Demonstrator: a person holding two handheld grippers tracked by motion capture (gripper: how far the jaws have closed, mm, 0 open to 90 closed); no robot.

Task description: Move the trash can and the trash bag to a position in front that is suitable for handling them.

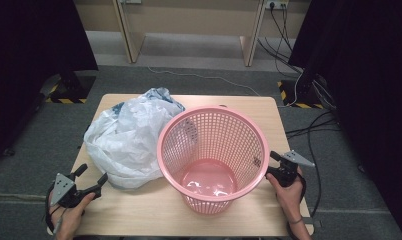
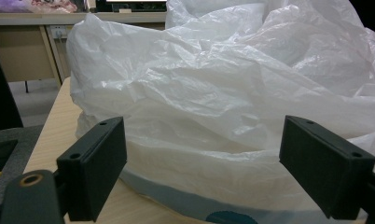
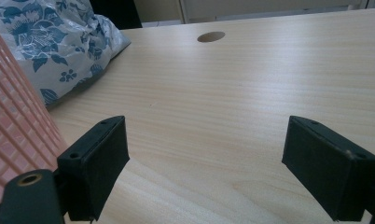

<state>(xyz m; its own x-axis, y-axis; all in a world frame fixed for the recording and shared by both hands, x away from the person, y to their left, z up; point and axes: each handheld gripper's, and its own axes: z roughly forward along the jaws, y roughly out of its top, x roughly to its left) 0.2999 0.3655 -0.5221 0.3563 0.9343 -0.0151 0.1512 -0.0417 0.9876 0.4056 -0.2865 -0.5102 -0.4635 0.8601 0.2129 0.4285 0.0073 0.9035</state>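
In the high view, a pink mesh basket [image 1: 212, 159] is seen standing upright on the wooden surface [image 1: 154, 210], a little right of the middle. A crumpled white plastic bag [image 1: 126, 140] lies just beside it on the left and touches its wall. The left claw [image 1: 92, 176] is held low at the front left corner, and its jaws are spread apart and pointed toward the near edge of the bag. The right claw [image 1: 272, 163] is held at the right side of the basket, close to the rim; whether the basket is touched by it cannot be told from here. A hand is seen behind each claw.

In the left gripper view, the bag [image 2: 223, 93] is seen as a large wrinkled mass directly ahead. The left claw [image 2: 204, 163] is released: its two black jaws stand wide, and nothing is pressed by them. The lower edge of the bag lies between and beyond the jaws, on the surface [image 2: 50, 135].

In the right gripper view, the right claw [image 3: 206, 163] is released too, with bare surface [image 3: 251, 88] between the jaws. The pink wall of the basket [image 3: 13, 135] is seen just beside the left jaw. Farther off, a part of the bag [image 3: 59, 46] with a blue flower print lies behind the basket. A round hole [image 3: 211, 36] is cut in the surface near its far edge.
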